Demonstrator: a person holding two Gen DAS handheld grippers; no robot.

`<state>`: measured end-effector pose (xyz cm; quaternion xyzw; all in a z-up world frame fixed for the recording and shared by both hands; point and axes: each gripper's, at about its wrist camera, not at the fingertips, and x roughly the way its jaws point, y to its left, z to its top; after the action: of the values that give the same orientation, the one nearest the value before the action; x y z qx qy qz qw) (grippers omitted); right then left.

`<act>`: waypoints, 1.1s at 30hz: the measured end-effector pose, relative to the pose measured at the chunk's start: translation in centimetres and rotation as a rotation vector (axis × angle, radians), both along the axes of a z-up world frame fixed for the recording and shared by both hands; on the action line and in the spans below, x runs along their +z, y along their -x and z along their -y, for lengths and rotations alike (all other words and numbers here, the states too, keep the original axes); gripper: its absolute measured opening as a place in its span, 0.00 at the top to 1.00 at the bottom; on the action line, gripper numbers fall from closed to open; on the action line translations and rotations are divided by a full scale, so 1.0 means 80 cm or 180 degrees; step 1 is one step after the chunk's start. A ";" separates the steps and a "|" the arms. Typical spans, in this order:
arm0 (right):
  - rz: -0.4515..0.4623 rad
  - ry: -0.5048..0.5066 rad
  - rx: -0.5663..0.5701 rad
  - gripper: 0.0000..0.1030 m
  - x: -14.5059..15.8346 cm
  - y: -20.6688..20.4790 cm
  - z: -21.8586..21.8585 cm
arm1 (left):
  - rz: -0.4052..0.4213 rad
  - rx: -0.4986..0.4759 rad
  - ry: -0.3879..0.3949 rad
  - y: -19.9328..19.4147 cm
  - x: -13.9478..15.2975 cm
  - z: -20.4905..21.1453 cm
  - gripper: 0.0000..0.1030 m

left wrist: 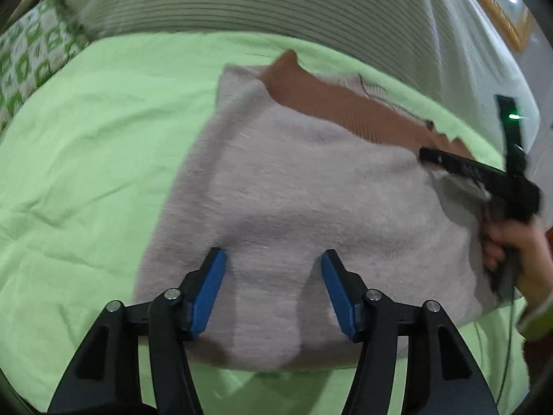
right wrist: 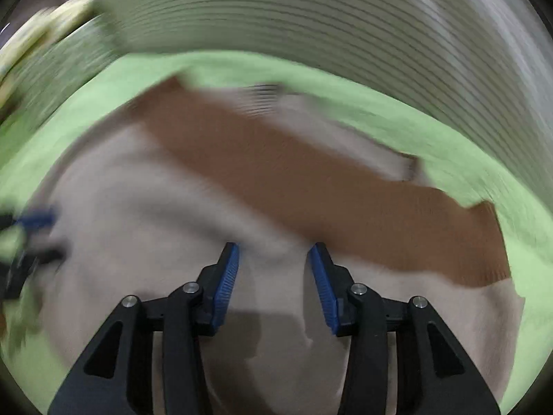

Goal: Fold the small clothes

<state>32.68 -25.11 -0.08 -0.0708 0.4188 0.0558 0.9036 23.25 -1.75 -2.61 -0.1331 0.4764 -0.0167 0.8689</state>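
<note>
A fuzzy grey-beige garment (left wrist: 293, 186) lies spread on a light green sheet (left wrist: 90, 145), with a brown ribbed band (left wrist: 331, 103) across its far edge. My left gripper (left wrist: 273, 252) hovers over the garment's near part, blue pads apart with nothing between them. At the garment's right edge is my right gripper (left wrist: 484, 173), held by a hand (left wrist: 511, 252). The right wrist view is blurred. There my right gripper (right wrist: 274, 246) stands open over the grey cloth (right wrist: 145, 207), just short of the brown band (right wrist: 311, 186). The left gripper (right wrist: 31, 221) shows blurred at the left edge.
Grey striped bedding (left wrist: 242, 0) rises behind the sheet. A green-and-white patterned pillow (left wrist: 31, 55) lies at the far left. A gold frame (left wrist: 497, 10) is at the upper right. A thin cable (left wrist: 508, 346) hangs below the hand.
</note>
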 end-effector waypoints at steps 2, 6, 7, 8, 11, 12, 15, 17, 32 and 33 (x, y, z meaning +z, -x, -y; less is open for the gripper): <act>0.0093 -0.0045 -0.0559 0.56 0.007 -0.028 0.040 | 0.0009 0.0056 0.0080 -0.001 0.001 -0.012 0.51; 0.0274 -0.0529 -0.0764 0.54 0.032 -0.017 0.074 | 0.0123 0.0317 0.0142 0.017 0.025 -0.046 0.36; 0.0344 -0.0515 -0.0681 0.54 0.040 0.003 0.069 | 0.0117 0.0404 0.0108 0.023 0.026 -0.056 0.33; 0.0387 -0.0522 -0.0590 0.53 0.044 0.018 0.064 | 0.0084 0.0497 0.0090 0.032 0.027 -0.064 0.32; 0.0453 -0.0583 -0.0339 0.40 0.046 0.084 0.049 | -0.0127 0.0687 0.0281 0.061 0.013 -0.079 0.30; 0.0430 -0.0589 -0.0263 0.38 0.042 0.100 0.045 | -0.0186 0.0746 0.0378 0.073 0.007 -0.082 0.30; 0.0211 -0.0369 -0.0385 0.37 0.017 0.148 0.059 | -0.0332 0.0808 0.0585 0.097 -0.015 -0.078 0.27; 0.0209 -0.0200 -0.0571 0.38 0.006 0.172 0.073 | -0.0316 0.0862 0.0626 0.105 -0.018 -0.073 0.23; 0.0605 -0.0967 -0.0576 0.38 0.043 0.227 0.055 | -0.0231 0.1421 0.1018 0.050 -0.030 -0.043 0.01; 0.0583 -0.0995 -0.0508 0.38 0.042 0.224 0.049 | -0.0222 0.1429 0.1022 0.049 -0.030 -0.043 0.01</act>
<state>14.73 -29.00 3.27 0.0990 0.3254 0.0417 0.9395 19.30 1.67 -5.00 -0.3718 0.4559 0.1056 0.8017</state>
